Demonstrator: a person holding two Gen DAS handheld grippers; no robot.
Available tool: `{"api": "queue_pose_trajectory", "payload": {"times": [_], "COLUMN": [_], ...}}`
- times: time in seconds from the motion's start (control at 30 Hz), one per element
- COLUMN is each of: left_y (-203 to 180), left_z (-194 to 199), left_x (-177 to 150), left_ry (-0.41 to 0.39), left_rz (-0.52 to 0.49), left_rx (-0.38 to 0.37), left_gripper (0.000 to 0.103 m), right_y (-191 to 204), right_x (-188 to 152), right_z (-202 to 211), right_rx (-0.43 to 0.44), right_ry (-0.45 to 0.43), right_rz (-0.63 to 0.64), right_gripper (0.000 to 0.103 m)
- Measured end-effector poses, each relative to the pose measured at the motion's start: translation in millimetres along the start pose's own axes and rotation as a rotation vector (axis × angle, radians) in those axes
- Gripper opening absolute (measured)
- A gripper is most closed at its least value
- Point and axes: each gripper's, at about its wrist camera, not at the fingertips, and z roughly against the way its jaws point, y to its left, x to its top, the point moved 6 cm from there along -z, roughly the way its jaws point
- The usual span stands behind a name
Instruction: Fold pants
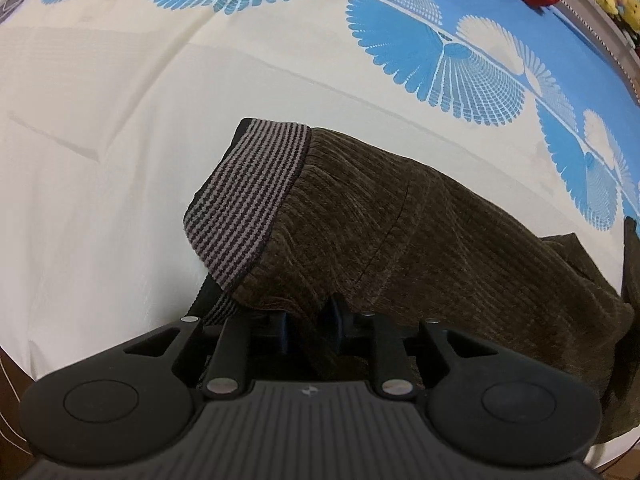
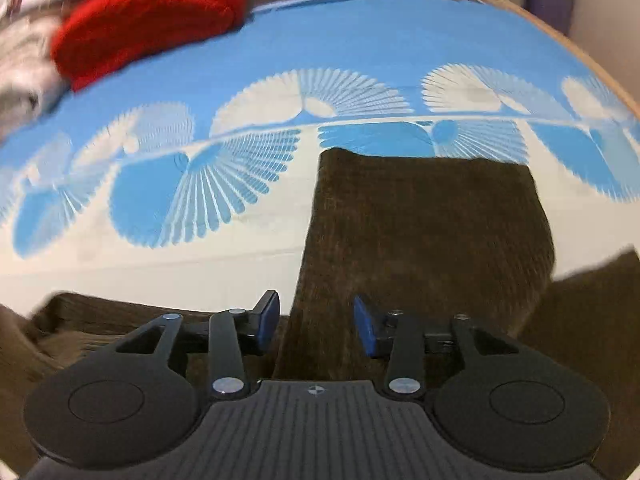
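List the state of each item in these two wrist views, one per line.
brown pants: lying on the bed, striped waistband folded over on top.
left gripper: jaws narrow, brown fabric between them; grip unclear.
right gripper: jaws apart, pads clear of the pants below.
bedsheet: spread flat, creased.
red garment: bunched at the bed's far edge.

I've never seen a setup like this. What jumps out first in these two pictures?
Probably the brown ribbed pants lying on a cream bedspread printed with big blue fans, with the pants' striped waistband flipped up just ahead of the left gripper. In the right wrist view, a bright red folded garment sits at the far left.
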Motion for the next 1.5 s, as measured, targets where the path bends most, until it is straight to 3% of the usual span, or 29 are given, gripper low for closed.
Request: {"api": "queue_pose_trajectory", "payload": {"times": [0.17,0.23,0.3,0.37,0.47,0.53,0.6,0.7,0.77,0.9,1.07,1.13,1.33,1.43,1.47,1.5], "left_y": [-2.2,-2.1,-1.8,-4.8,-12.3,-17.0,-20.2,-17.3,-12.6,-0.8,3.9,3.3,8.3,9.1,8.5,7.8], "left_z": [-2.3,-1.8,-0.3,3.2,14.2,23.1,29.2,22.4,19.4,20.6,15.8,12.4,1.1,-3.2,-3.9,-4.0], "left_x": [0.8,0.5,0.7,0.2,-2.7,-5.9,-10.4,-18.1,-20.3,-17.1,-12.7,-10.2,-4.2,-2.6,-2.7,-2.3], "left_ry": [0.006,0.006,0.003,-0.015,-0.052,-0.067,-0.078,-0.031,-0.009,-0.002,0.023,0.034,0.068,0.081,0.084,0.083], "left_rz": [-0.009,-0.007,-0.007,-0.032,-0.079,-0.091,-0.146,-0.205,-0.224,-0.162,-0.072,-0.049,0.021,0.049,0.053,0.055], "left_rx": [0.013,0.01,0.003,0.002,-0.016,-0.079,-0.067,-0.036,-0.045,-0.103,-0.129,-0.115,-0.078,-0.062,-0.056,-0.051], "left_gripper": [0.025,0.025,0.024,0.017,0.015,0.014,0.014,0.014,0.014,0.015,0.032,0.033,0.034,0.034,0.034,0.033], "right_y": [13.8,8.6,-15.5,-56.3,-132.8,-172.9,-196.3,-217.0,-233.0,-271.4,-321.6,-334.2,-337.9,-337.0,-334.8,-334.7], "right_x": [-6.7,-4.8,4.1,9.0,-15.4,-53.5,-93.3,-146.9,-167.7,-168.1,-171.7,-170.9,-153.4,-148.3,-147.0,-145.0], "right_z": [-27.0,-22.0,1.6,38.9,96.6,112.3,112.4,92.8,86.3,90.6,84.0,78.4,49.2,47.8,51.6,51.9], "right_rx": [-0.124,-0.133,-0.152,-0.186,-0.245,-0.22,-0.172,-0.026,0.021,-0.052,-0.044,-0.064,-0.022,-0.065,-0.08,-0.084], "right_ry": [0.057,0.038,-0.044,-0.155,-0.273,-0.237,-0.145,0.063,0.109,0.016,-0.084,-0.11,-0.105,-0.116,-0.119,-0.124], "right_rz": [0.179,0.171,0.059,-0.149,-0.456,-0.602,-0.694,-0.745,-0.791,-0.772,-1.008,-1.038,-1.007,-0.966,-0.964,-0.961], "right_gripper": [0.04,0.007,0.007,0.007,0.006,0.006,0.006,0.007,0.008,0.011,0.019,0.02,0.036,0.034,0.029,0.013]}}
